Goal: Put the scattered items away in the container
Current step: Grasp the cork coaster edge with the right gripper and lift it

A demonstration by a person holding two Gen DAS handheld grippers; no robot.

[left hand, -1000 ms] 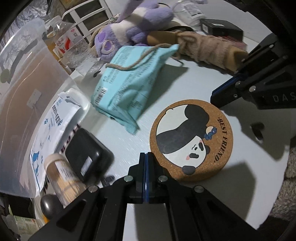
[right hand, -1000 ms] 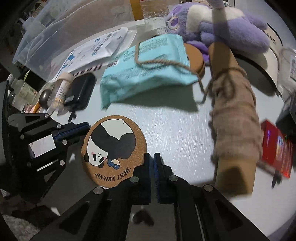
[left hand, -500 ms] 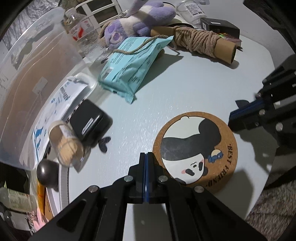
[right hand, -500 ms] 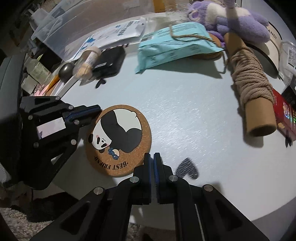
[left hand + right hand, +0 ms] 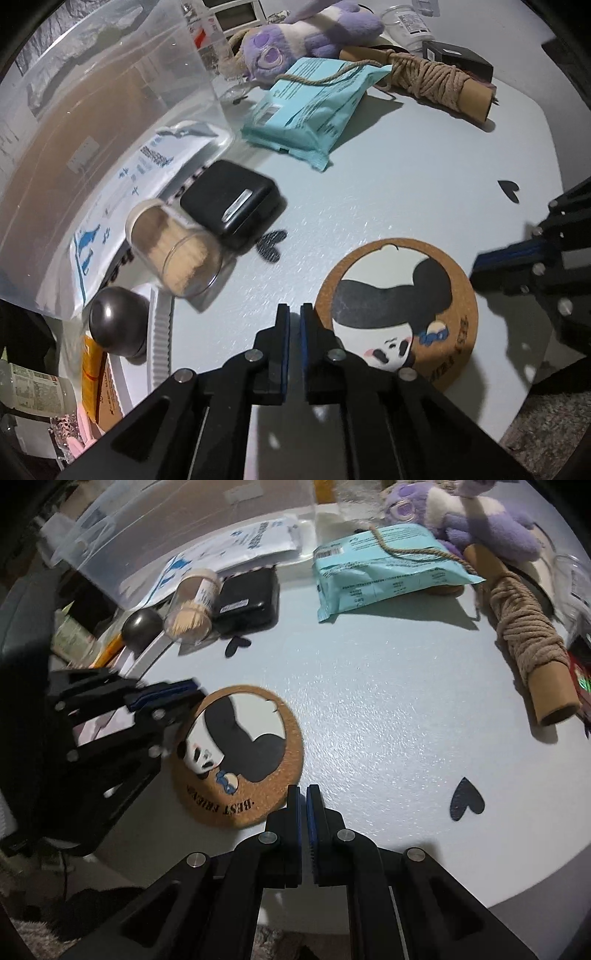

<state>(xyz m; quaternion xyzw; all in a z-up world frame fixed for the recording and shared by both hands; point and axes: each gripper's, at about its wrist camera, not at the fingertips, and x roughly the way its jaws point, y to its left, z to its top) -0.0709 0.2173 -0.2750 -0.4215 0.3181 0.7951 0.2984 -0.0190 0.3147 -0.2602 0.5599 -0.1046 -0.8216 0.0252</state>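
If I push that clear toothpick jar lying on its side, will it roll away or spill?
The toothpick jar lies on its round side, so it would probably roll if nudged. The black case beside it may stop it one way. It likely feels light, and the clear wall looks slippery to pinch.

Table: a pale grey tabletop [image 5: 424,177] is seen under everything.
Floor: shaggy grey carpet [image 5: 546,435] is seen at 4 o'clock, below the table edge.
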